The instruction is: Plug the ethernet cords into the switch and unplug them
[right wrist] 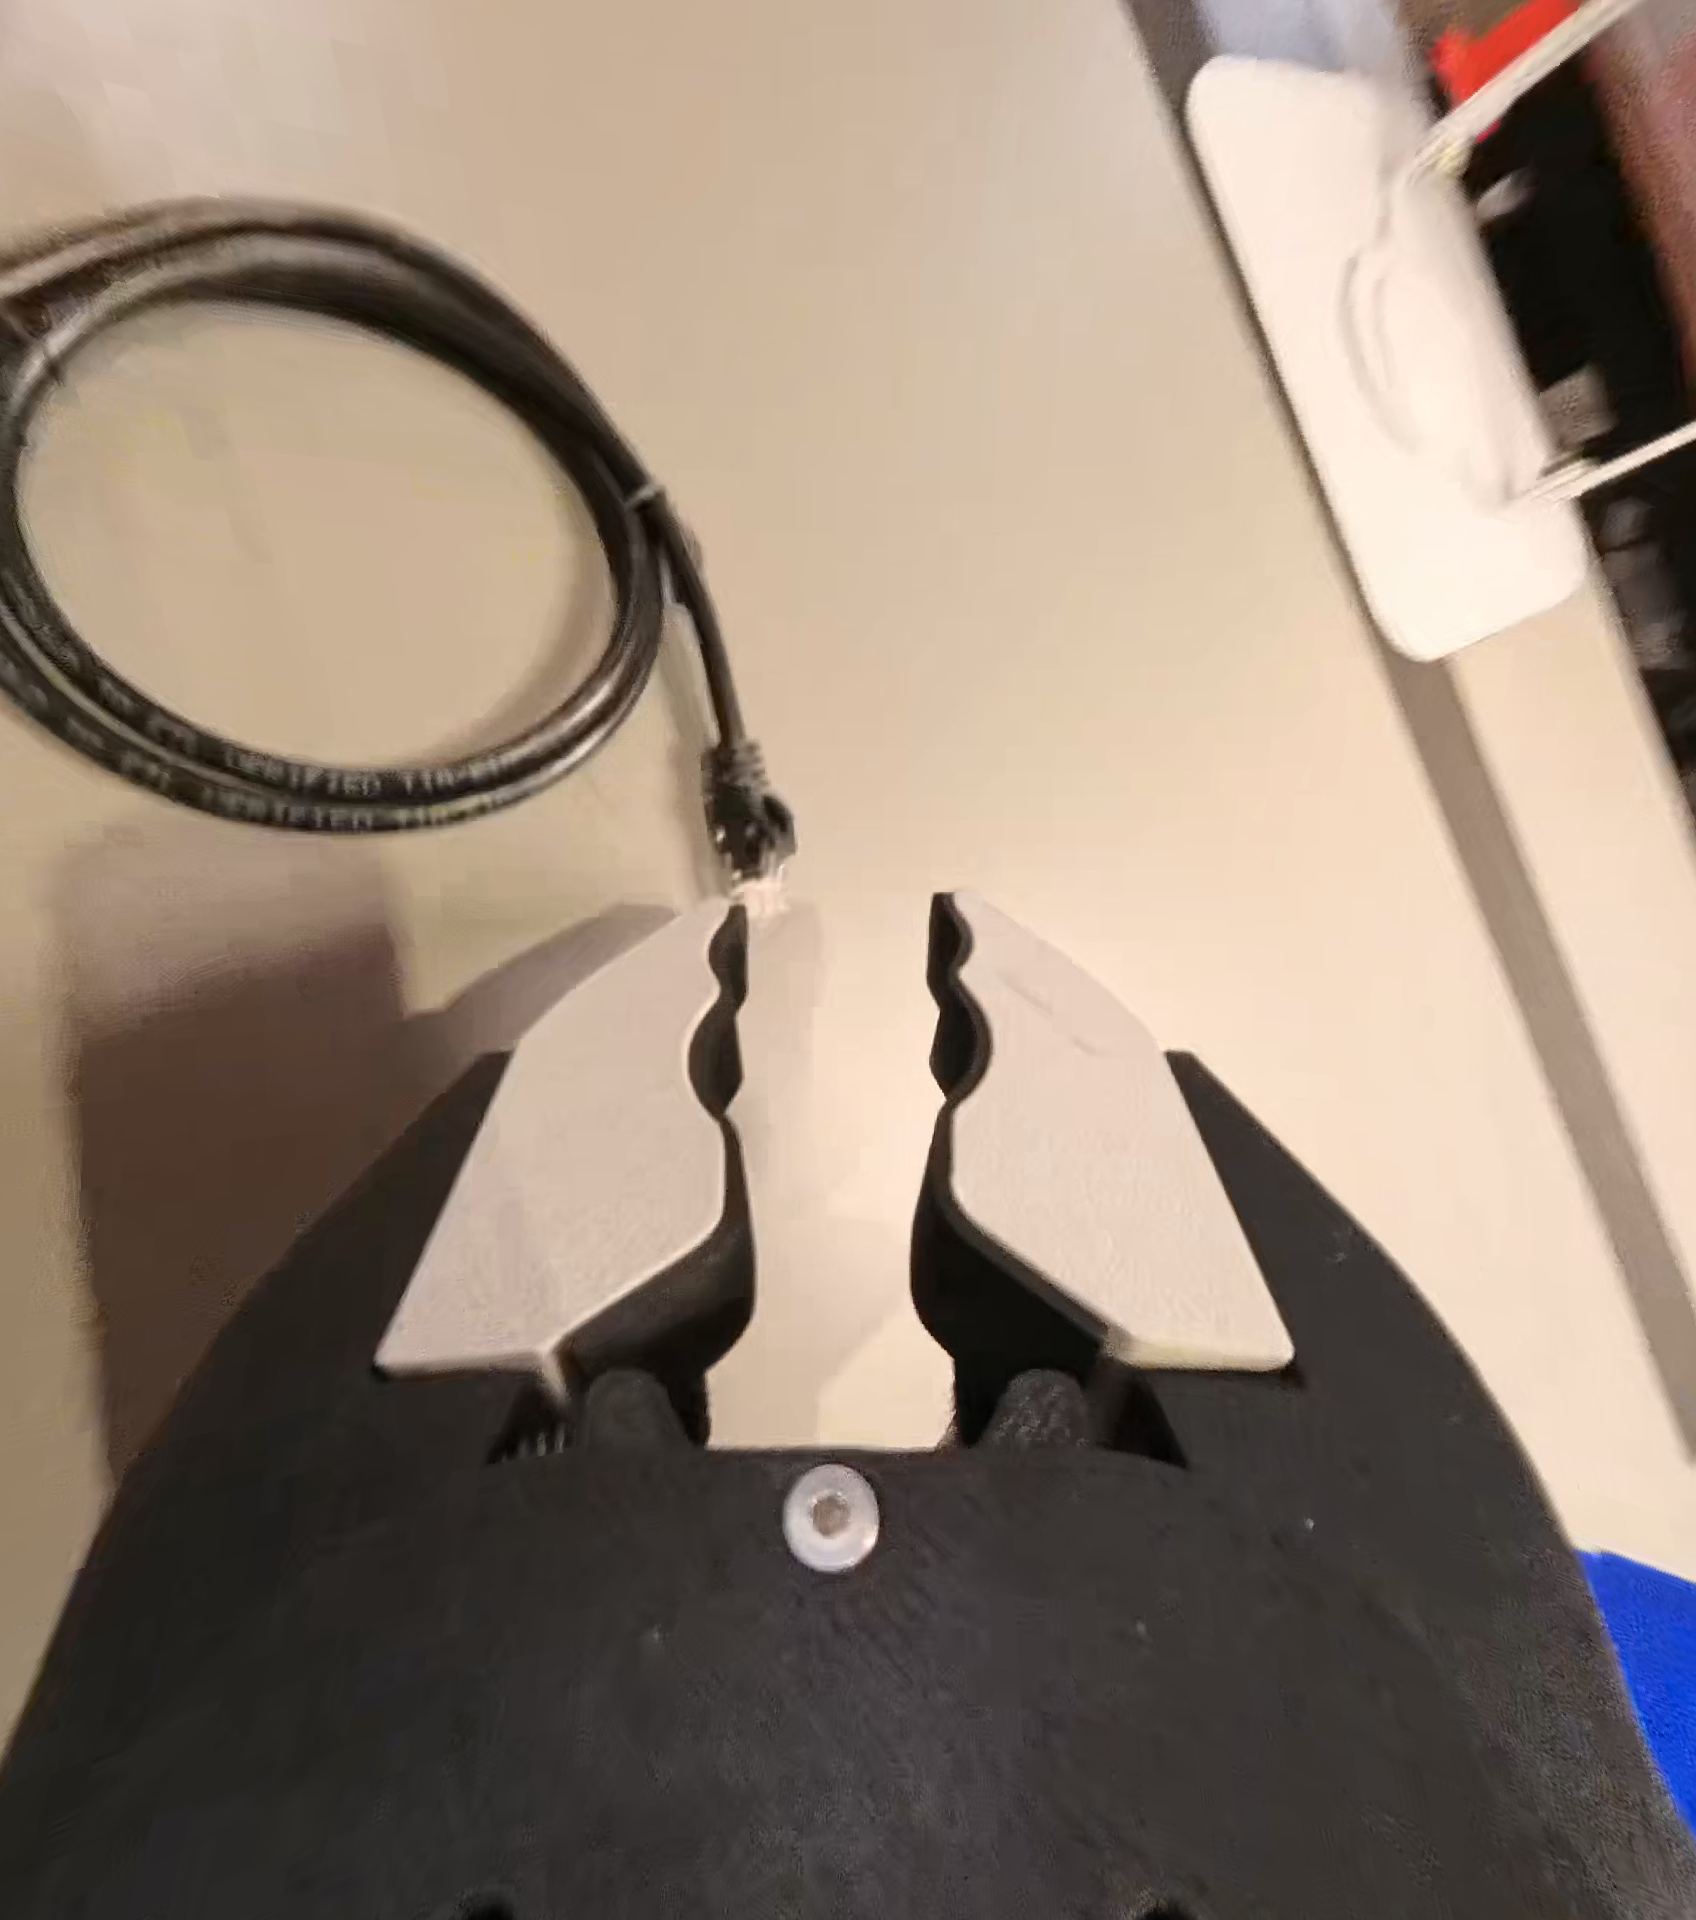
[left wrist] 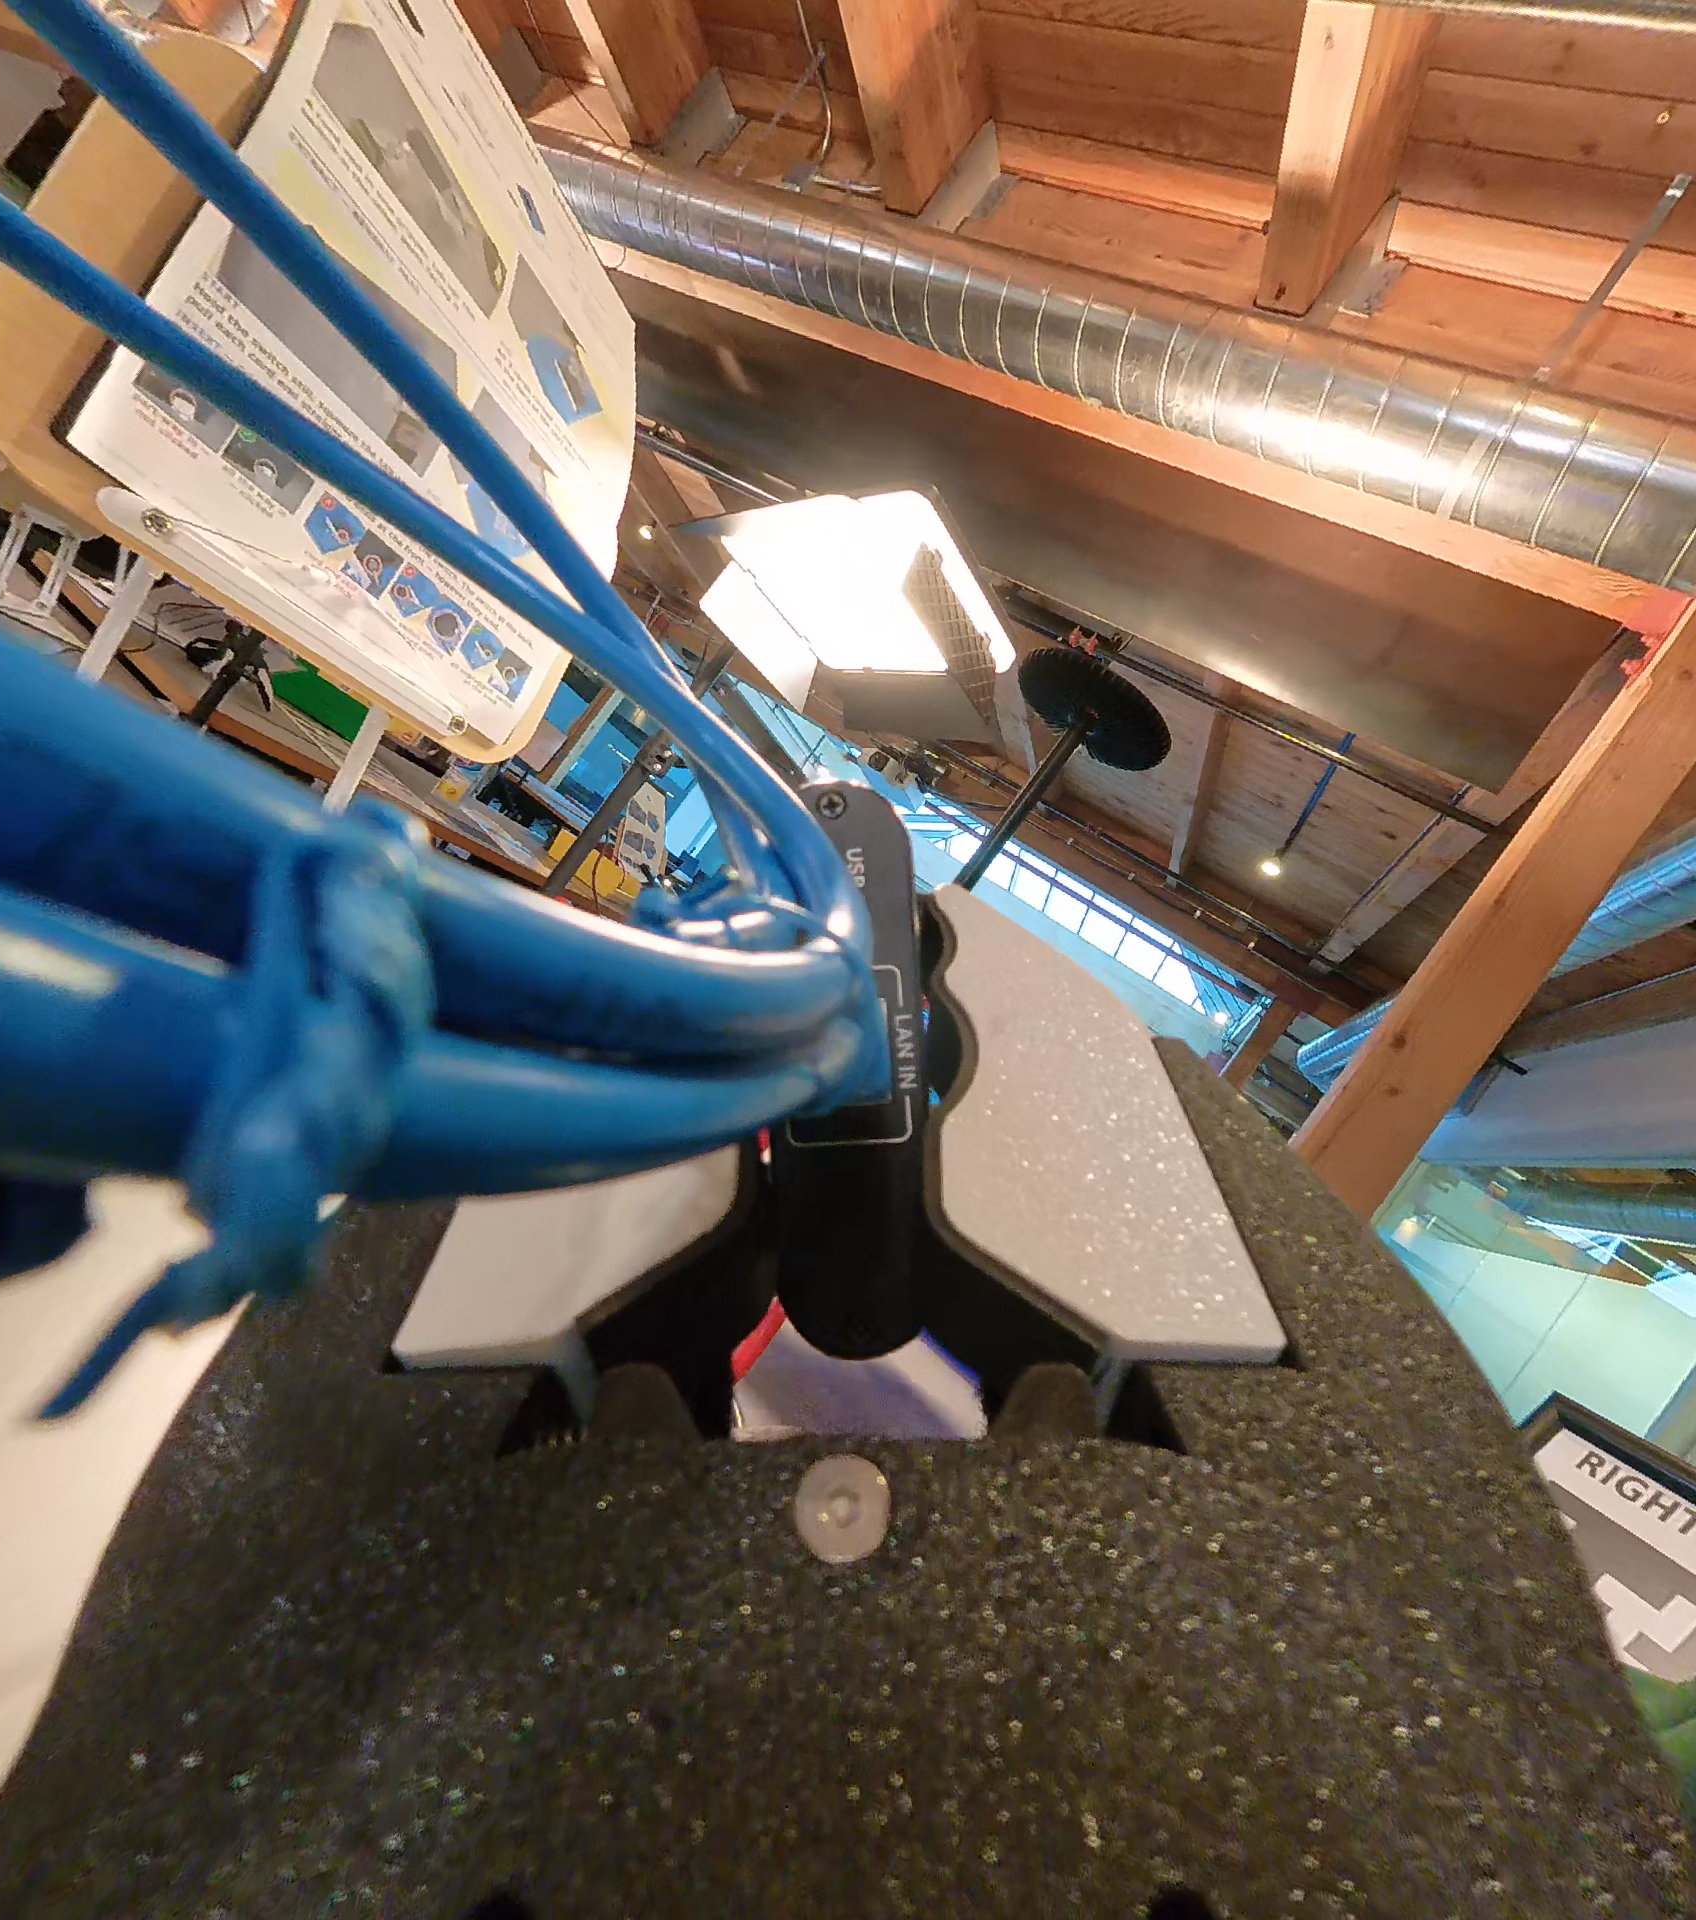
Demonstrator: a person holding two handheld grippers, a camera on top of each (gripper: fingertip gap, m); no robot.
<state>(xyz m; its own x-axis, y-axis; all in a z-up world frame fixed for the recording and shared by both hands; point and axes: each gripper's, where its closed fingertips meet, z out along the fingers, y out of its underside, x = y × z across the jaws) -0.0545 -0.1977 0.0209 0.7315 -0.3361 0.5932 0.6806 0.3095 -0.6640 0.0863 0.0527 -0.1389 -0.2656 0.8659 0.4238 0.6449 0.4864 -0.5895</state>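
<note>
In the left wrist view my left gripper (left wrist: 865, 935) is shut on a small black switch (left wrist: 859, 1226) and holds it up in the air, tilted towards the ceiling. A bundle of blue ethernet cord (left wrist: 470, 997), tied with blue ties, runs from the left to the switch's port side; whether it is plugged in I cannot tell. In the right wrist view my right gripper (right wrist: 836, 909) is open and empty just above the table. A coiled black ethernet cord (right wrist: 304, 582) lies on the table, its plug (right wrist: 745, 821) right in front of my left fingertip (right wrist: 709, 925).
A beige table (right wrist: 927, 416) carries a white flat device (right wrist: 1384, 364) near its right edge. An instruction sheet on a wooden board (left wrist: 387, 343), a lamp panel (left wrist: 854, 613), ducts and wooden beams show above in the left wrist view. Spacing between my two grippers at the tips: around 35 cm.
</note>
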